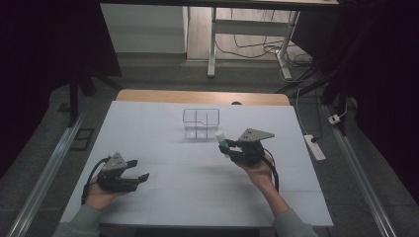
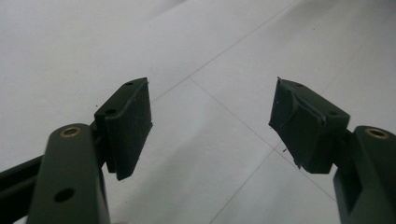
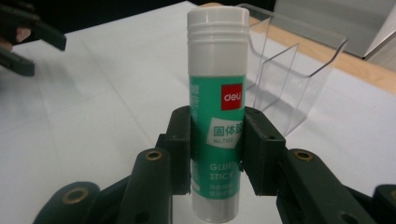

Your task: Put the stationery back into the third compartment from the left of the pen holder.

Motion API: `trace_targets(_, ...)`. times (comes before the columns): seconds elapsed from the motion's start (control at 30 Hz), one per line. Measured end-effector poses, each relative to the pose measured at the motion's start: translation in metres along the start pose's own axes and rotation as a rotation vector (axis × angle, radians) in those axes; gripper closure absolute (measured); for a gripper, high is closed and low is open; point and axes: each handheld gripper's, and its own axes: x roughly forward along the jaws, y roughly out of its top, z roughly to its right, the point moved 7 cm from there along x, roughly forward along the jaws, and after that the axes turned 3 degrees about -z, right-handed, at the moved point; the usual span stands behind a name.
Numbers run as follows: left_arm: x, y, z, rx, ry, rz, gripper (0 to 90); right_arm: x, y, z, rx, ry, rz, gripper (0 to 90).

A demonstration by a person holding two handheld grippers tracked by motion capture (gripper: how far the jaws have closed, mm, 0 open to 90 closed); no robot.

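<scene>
Scene: A person seated at the near edge of a white table (image 1: 163, 197) works with a hand-held two-jaw gripper in each hand.

Right gripper (image 1: 227, 146): Jaws clamped on a glue stick (image 3: 217, 112), pads pressed to either side of its green label about midway up the tube. The grip at mid-body appears chosen to keep the stick upright, white cap on top.

Glue stick: Held upright right of the table's centre, just in front of the clear organiser (image 1: 201, 123) and a little to its right. Whether its base touches the table or is lifted off it cannot be told.

Clear organiser: A transparent, divided holder standing toward the far edge of the table, near the middle; its compartments look empty. Its open top suggests it is where the stick is headed.

Left gripper (image 1: 140, 170): Jaws spread wide, nothing between them, low over the near left part of the table, well apart from the work, seemingly parked out of the way.

Judgement: The stick is in hand but not yet in the organiser; lowering it into a compartment looks to be the step ahead.
</scene>
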Motion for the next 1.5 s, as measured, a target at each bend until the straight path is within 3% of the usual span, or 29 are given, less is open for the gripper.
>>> trace_targets(0.23,0.006,0.001,0.000,0.006,-0.012,-0.009,29.0,0.006,0.025,0.011,0.042,-0.014,0.067,65.2)
trace_targets(0.5,0.006,0.000,-0.002,0.018,-0.010,-0.013,28.9,0.032,0.054,0.037,0.104,-0.046,0.109,65.2)
trace_targets(0.73,0.005,-0.001,-0.005,0.005,-0.012,-0.007,28.9,0.050,0.071,0.054,0.141,-0.069,0.144,65.1)
trace_targets(1.23,0.005,-0.003,-0.006,-0.001,-0.015,-0.017,28.5,0.085,0.072,0.080,0.209,-0.095,0.162,65.1)
trace_targets(1.4,0.006,-0.004,-0.007,-0.003,-0.013,-0.020,28.5,0.092,0.068,0.082,0.242,-0.072,0.173,65.0)
trace_targets(1.5,0.006,-0.004,-0.007,-0.004,-0.011,-0.020,28.5,0.096,0.063,0.082,0.233,-0.065,0.159,62.5)
